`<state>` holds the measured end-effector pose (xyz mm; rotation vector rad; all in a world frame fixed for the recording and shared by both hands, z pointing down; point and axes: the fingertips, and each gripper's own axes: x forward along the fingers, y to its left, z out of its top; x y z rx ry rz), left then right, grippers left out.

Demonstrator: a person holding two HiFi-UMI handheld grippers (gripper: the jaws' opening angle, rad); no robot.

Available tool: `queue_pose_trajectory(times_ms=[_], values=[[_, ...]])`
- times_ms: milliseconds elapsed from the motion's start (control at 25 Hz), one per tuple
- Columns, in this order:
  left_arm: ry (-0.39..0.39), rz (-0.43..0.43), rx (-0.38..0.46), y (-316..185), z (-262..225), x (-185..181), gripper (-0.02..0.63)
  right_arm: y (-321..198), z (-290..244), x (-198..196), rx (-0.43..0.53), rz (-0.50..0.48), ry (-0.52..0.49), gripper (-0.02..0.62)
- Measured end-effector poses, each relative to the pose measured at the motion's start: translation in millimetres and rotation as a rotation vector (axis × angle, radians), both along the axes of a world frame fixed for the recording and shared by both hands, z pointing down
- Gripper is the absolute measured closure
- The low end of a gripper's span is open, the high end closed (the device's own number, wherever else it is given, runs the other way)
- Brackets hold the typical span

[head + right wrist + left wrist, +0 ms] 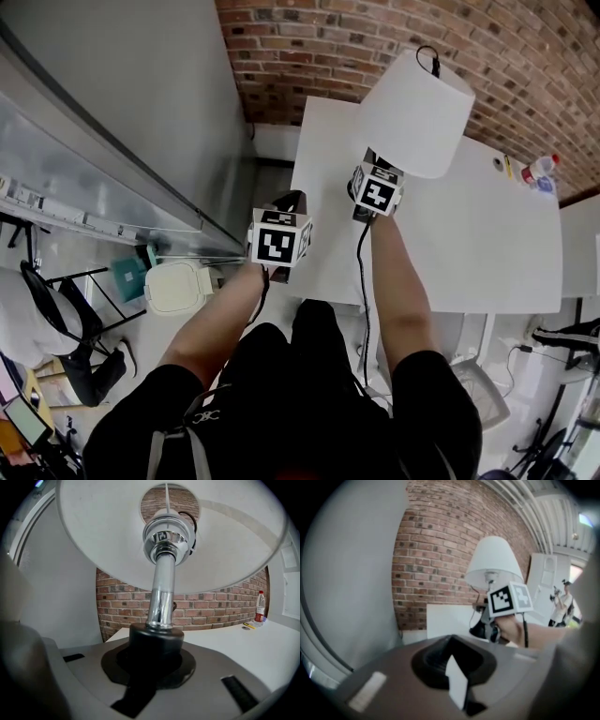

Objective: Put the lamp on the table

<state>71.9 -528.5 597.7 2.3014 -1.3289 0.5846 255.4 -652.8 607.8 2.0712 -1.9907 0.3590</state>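
We saw a cream lidded bin (pixel 178 286) on the floor, shut, contents hidden. A red-capped plastic bottle (pixel 540 169) stood on the white table (pixel 487 244). R gripper (pixel 154 667) was clamped on the black base of the white-shaded chrome-stem lamp (pixel 161 592), over the table's near-left part; contact unclear. Only L gripper view showed a standing person (pixel 564 603). L gripper (pixel 454 670) held nothing; jaw gap unreadable. Both forearms reached fwd.

The white desk (pixel 469 244) stands with its far side against the brick wall (pixel 375 37). Near its far right corner a small clear bottle (pixel 539 170) with a red cap stands upright. Just beside the bottle lie a yellow pen (pixel 508 166) and a small round thing (pixel 496 163), too small to name
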Motion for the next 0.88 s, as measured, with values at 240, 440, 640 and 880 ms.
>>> queue_pose_trajectory(times_ms=[240,440,640,880], values=[[0.003,0.006,-0.008,3.1,7.2,-1.1,0.609,1.4,10.7,-8.1,0.003,-0.016,0.010,0.540],[0.004,0.013,-0.013,5.2,8.1,0.3,0.609,1.8,15.1,-10.5,0.012,-0.021,0.005,0.540],[0.003,0.015,-0.018,8.7,11.4,-1.0,0.609,4.9,17.3,-11.9,0.033,-0.022,0.017,0.540],[-0.002,0.016,-0.034,16.8,15.9,-3.5,0.609,9.5,17.7,-15.8,0.060,-0.024,0.041,0.540]])
